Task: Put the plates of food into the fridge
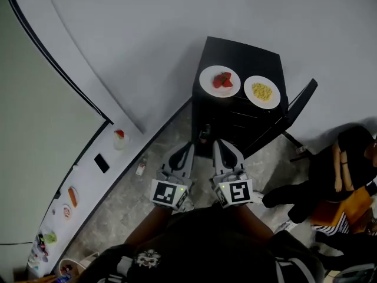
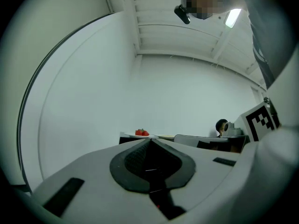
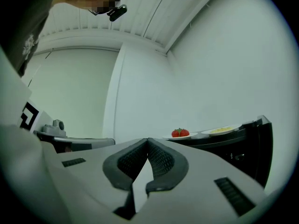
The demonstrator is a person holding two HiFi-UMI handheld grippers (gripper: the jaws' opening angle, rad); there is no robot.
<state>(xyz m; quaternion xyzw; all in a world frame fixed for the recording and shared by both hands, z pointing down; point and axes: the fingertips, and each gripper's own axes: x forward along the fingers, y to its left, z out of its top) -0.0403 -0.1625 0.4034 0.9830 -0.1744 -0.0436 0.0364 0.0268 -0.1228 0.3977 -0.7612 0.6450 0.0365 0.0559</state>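
a: where are the plates of food?
b: both sit on top of the black box-shaped stand (image 1: 241, 55) ahead of you, side by side and just apart. the round white plate of red strawberries (image 1: 220, 81) is on the left, and the round white plate of yellow food (image 1: 262, 92) is on the right.
a: and my grippers?
b: your grey left gripper (image 1: 188, 147) has its dark ribbed pads pressed together with nothing between them. your grey right gripper (image 1: 217, 144) is closed at the tips too, and empty. both point roughly level toward the stand, close beside each other, and touch neither plate.
a: what else is around me?
b: a long white counter (image 1: 88, 181) runs along your left. on it are a small cup holding something red (image 1: 120, 139) and a flat black rectangle (image 1: 101, 163). a black chair frame (image 1: 301, 102) leans beside the stand on your right, and a person in dark clothes (image 1: 344, 164) sits low beyond it.
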